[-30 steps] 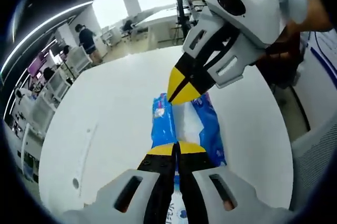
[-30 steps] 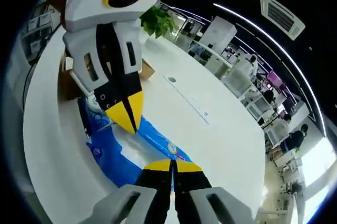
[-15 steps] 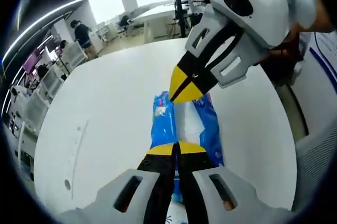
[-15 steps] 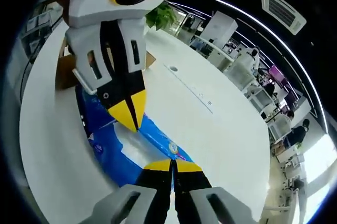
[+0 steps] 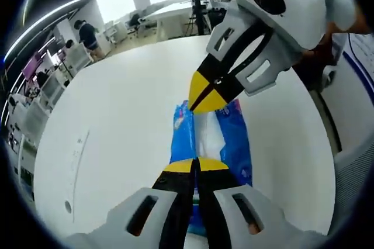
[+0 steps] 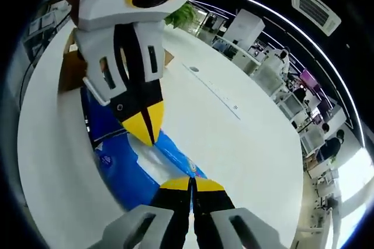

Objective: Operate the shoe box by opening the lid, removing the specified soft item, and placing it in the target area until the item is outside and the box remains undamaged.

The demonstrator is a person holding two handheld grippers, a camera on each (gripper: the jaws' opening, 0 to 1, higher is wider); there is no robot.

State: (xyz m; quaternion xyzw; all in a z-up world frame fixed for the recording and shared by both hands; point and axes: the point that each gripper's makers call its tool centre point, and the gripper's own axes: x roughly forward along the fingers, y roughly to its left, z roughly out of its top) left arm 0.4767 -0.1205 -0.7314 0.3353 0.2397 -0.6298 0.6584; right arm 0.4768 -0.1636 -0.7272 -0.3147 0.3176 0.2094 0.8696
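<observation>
A soft blue pack with a white middle (image 5: 229, 144) stretches between my two grippers above the white table (image 5: 117, 120). My left gripper (image 5: 196, 165) is shut, pinching the pack's near part, and the pack runs on under its jaws. My right gripper (image 5: 204, 96) comes in from the upper right, shut on the pack's far end. In the right gripper view the same pack (image 6: 125, 164) lies between my right gripper (image 6: 191, 183) at the bottom and the left gripper (image 6: 146, 129) above it. The brown shoe box (image 6: 69, 73) stands behind the left gripper, mostly hidden.
The table's right edge (image 5: 318, 144) curves close to the pack, with floor beyond it. A potted plant (image 6: 186, 13) stands at the table's far end. Desks and a person (image 5: 87, 33) are far off in the room.
Both grippers stay shut on the pack. The views have shifted a little, and the left gripper looms slightly larger in the right gripper view, covering more of the box.
</observation>
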